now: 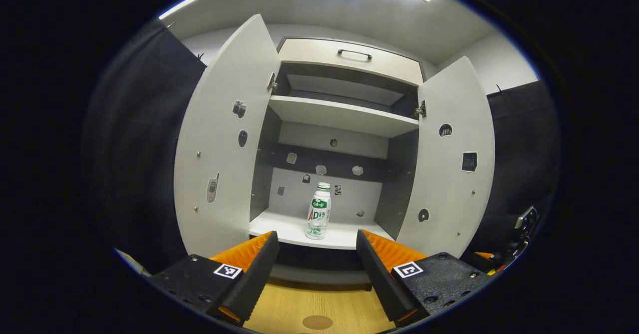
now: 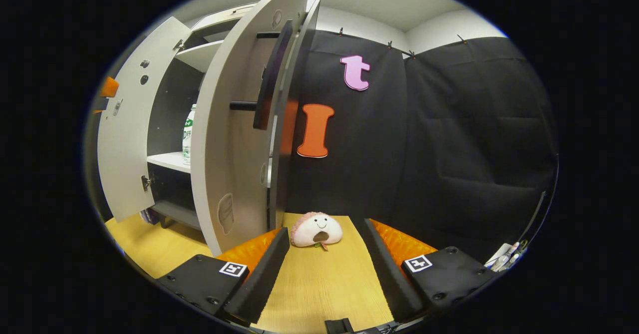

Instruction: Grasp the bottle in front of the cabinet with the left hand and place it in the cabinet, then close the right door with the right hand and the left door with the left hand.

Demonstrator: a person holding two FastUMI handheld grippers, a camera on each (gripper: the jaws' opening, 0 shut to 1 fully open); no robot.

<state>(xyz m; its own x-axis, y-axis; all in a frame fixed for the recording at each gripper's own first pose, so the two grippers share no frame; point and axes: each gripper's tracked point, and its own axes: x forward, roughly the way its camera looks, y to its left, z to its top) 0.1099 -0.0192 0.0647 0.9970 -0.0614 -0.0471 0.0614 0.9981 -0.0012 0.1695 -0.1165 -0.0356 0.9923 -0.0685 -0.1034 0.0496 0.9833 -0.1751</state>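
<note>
Right door (image 2: 234, 139) hides most of the bottle (image 2: 188, 134).

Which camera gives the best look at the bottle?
The left gripper view: the bottle stands upright on the cabinet's lower shelf, fully visible. In the right gripper view the right door hides most of it.

white bottle (image 1: 318, 210) with green label, white cabinet (image 1: 344, 115), pink plush toy (image 2: 316, 229), yellow wood table (image 2: 319, 284).

open cabinet (image 2: 234, 139), bottle (image 2: 188, 134) inside, plush toy (image 2: 316, 230)
</note>
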